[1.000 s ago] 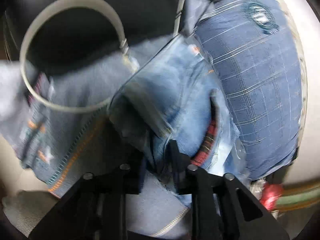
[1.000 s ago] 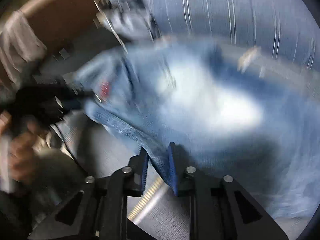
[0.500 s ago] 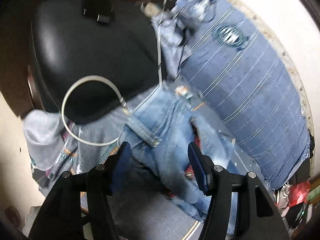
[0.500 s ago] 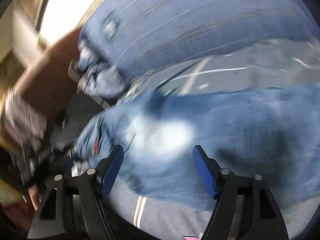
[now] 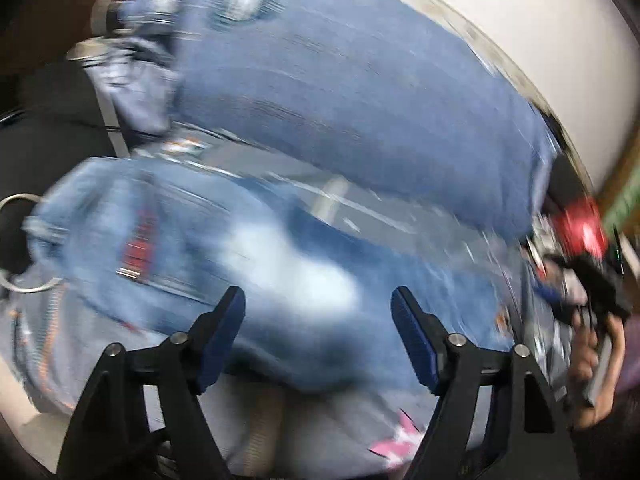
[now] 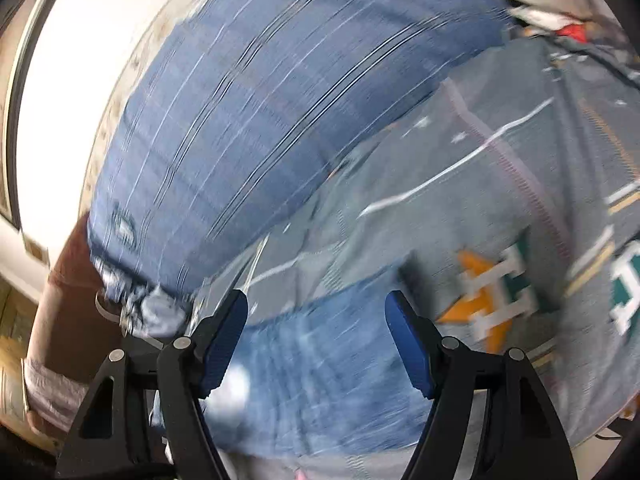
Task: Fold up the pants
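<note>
Hovering over the bed, my left gripper (image 5: 316, 334) is opening its jaws, and nothing is between the 2 blue pads (image 5: 224, 336); they do not touch any cloth. The jeans (image 5: 248, 264) lie below it on a grey blanket (image 5: 304, 432), spread flat, with a pale faded patch in the middle and a red label near the left end. Behind the jeans lies a big blue pillow (image 5: 360, 112) with thin stripes. At the right edge of the left view I see my other hand (image 5: 592, 364) around a black handle. My right gripper (image 6: 316, 336) also has its jaws wide apart and holds nothing. Under it is 1 end of the jeans (image 6: 320, 380), on the grey blanket (image 6: 460, 184), which has orange and green shapes. Both pictures are blurred.
</note>
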A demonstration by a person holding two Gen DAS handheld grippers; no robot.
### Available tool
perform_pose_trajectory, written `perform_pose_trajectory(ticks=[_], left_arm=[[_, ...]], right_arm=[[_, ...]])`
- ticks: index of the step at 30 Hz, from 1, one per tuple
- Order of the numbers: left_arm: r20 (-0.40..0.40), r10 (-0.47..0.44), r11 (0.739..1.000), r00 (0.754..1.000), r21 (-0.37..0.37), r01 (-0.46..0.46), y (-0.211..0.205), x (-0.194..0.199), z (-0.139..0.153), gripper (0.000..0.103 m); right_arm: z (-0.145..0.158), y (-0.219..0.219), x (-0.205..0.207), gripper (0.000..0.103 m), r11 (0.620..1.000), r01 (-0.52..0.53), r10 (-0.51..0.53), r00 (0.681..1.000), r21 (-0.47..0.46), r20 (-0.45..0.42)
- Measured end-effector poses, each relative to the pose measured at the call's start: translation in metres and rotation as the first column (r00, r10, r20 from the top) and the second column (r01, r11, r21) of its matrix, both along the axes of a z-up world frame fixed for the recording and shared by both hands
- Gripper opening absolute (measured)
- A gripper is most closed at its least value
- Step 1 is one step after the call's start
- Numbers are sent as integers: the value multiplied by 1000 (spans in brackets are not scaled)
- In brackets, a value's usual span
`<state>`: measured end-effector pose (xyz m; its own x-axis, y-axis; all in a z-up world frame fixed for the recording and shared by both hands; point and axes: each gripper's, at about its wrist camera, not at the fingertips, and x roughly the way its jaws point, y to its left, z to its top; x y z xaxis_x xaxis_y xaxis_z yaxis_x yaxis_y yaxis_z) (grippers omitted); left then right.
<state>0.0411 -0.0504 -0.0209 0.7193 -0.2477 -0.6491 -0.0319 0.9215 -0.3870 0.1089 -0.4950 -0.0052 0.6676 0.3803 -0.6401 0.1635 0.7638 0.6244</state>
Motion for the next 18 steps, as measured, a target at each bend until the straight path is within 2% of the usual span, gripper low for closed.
perform_pose_trajectory(ticks=[2, 3, 5, 6, 8, 9, 11, 14, 18], left_arm=[[-42, -117, 993, 992, 11, 117, -33, 9, -5, 79], [-67, -185, 982, 980, 23, 187, -55, 13, -8, 79], [-120, -321, 943, 940, 54, 329, -97, 21, -15, 79], [-148, -388, 915, 910, 62, 400, -120, 24, -18, 79], [-176, -457, 878, 872, 66, 474, -151, 28, -23, 79], [-179, -496, 852, 850, 89, 516, -171, 30, -24, 79], [-179, -535, 814, 826, 154, 561, -202, 33, -26, 79], [-219, -600, 733, 769, 235, 639, -251, 45, -39, 79], [-229, -621, 664, 750, 354, 659, -286, 58, -57, 78]], right_arm=[[-18, -18, -9, 73, 998, 57, -57, 998, 24, -7], [-29, -26, -10, 73, 996, 77, -76, 996, 36, -36], [-44, -37, -8, 73, 993, 105, -101, 991, 51, -89], [-44, -41, -9, 73, 991, 112, -106, 991, 70, -80], [-39, -44, -9, 73, 989, 112, -107, 993, 96, -51], [-36, -46, -10, 73, 989, 113, -111, 993, 93, -34], [-35, -45, -10, 73, 990, 119, -117, 993, 75, -31], [-40, -51, -12, 73, 990, 124, -120, 992, 74, -49], [-40, -64, -19, 73, 982, 151, -147, 988, 113, -44]])
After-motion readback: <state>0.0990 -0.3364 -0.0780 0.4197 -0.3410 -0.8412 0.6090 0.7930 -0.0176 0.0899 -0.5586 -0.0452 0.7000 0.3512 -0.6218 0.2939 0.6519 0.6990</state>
